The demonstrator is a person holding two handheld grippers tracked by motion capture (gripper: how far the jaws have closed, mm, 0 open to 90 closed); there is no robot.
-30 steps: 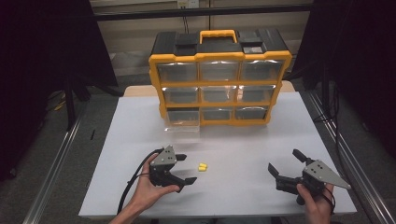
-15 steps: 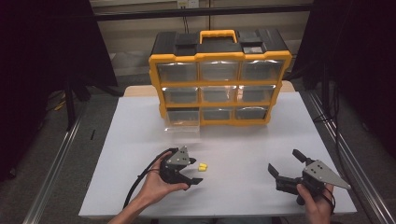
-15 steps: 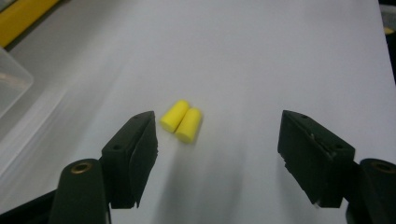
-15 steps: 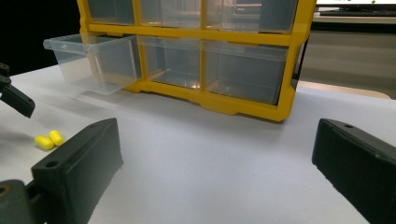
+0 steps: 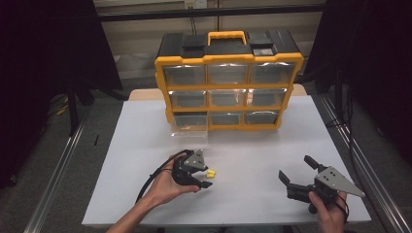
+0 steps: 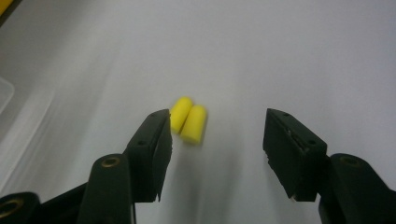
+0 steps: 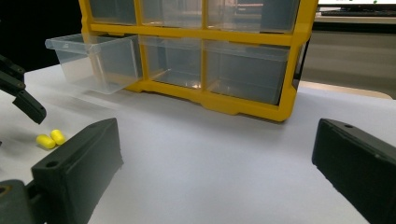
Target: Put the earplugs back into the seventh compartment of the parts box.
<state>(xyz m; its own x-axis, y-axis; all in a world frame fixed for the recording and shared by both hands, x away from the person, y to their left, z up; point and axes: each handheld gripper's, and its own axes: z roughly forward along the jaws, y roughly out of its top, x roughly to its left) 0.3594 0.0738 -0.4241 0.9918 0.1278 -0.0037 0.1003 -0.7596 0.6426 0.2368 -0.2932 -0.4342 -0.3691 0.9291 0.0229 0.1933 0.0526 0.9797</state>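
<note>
Left tongs [image 6: 212, 154], jaws apart and just closing, reach two yellow earplugs [image 6: 187, 121], one half hidden behind a jaw

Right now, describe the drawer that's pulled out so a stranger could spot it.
Start at the yellow organizer at the table's far edge. In its bottom row, the left clear drawer juts forward onto the table; every other drawer sits flush.

Each hand-held gripper, left gripper [image 5: 206, 176] and right gripper [image 5: 297, 171], has a black body with two black blocky jaws, brass-coloured pivot screws, and a grey three-cornered top plate; a black cable trails at lower left of the high view
</note>
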